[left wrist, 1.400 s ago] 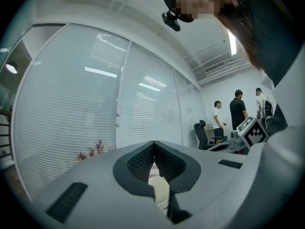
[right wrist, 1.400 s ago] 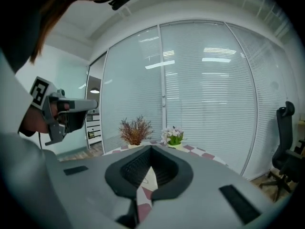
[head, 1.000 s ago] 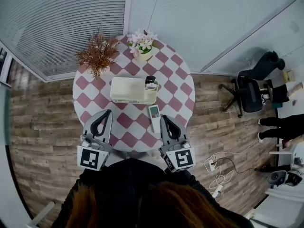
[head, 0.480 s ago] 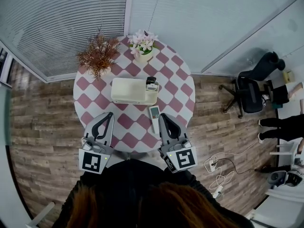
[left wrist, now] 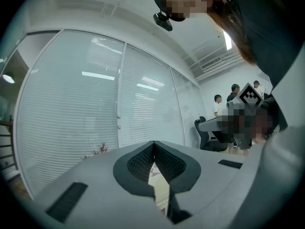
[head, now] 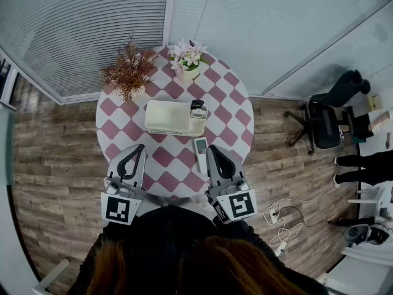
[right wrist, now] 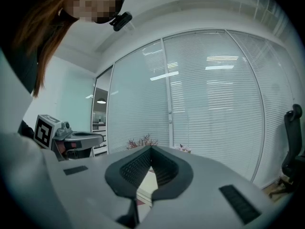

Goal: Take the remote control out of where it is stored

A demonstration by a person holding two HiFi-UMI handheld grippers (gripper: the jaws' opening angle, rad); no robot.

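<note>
A white remote control [head: 201, 154] lies flat on the pink-and-white checkered round table [head: 231, 106], just in front of a white storage box [head: 167, 117]. A small dark object [head: 197, 108] stands in the box's right-hand end. My right gripper [head: 210, 147] is shut and holds nothing, its tip close beside the remote's right side. My left gripper [head: 140, 146] is shut and holds nothing, over the table's front left. In each gripper view the jaws meet at the tip, left gripper [left wrist: 153, 144] and right gripper [right wrist: 151, 148].
A dried brown plant [head: 127, 72] and a pot of pale flowers [head: 187, 59] stand at the table's far side. A glass wall with blinds runs behind. To the right are an office chair [head: 325, 121], floor cables [head: 279, 217] and people's legs [head: 362, 165].
</note>
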